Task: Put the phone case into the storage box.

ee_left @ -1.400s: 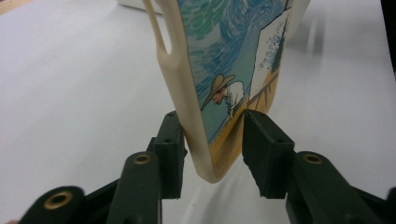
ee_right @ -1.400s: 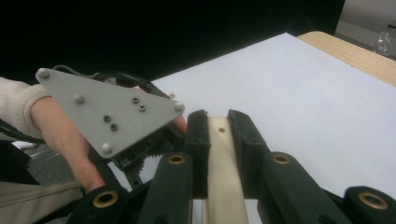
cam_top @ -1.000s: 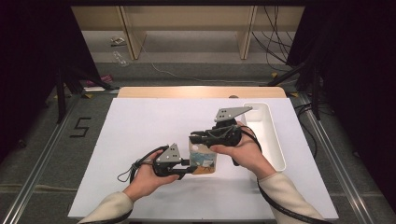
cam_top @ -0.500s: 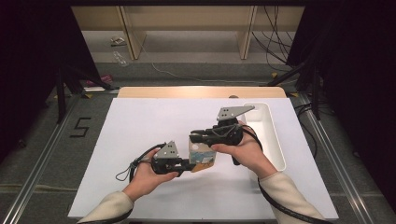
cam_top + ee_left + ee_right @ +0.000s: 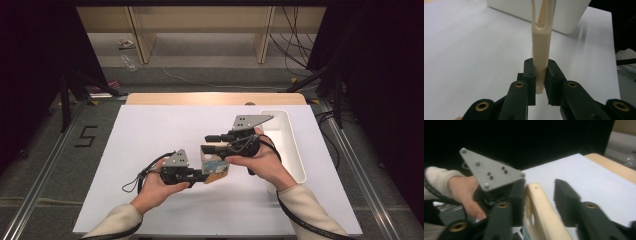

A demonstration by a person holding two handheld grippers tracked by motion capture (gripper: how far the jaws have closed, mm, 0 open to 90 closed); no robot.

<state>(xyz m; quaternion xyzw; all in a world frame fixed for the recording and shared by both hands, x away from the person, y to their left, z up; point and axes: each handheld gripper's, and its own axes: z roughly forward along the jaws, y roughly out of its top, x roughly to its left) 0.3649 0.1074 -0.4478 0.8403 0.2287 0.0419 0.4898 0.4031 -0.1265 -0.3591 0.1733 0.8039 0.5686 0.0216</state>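
Handle (image 5: 541, 47) of cup (image 5: 216, 167) is pinched by left gripper (image 5: 540, 82); right gripper (image 5: 539, 195) jaws open around it; handover underway, squeeze req'd next.

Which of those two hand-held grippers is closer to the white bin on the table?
The right. The right gripper is held just beside the white bin, on its left. The left gripper sits farther left and nearer the person, clamped on a cream plastic handle.

You hold a cream plastic fork (image 5: 541, 47) by its handle, pinched at the end. Its slotted handle (image 5: 544, 207) sits above the white table.
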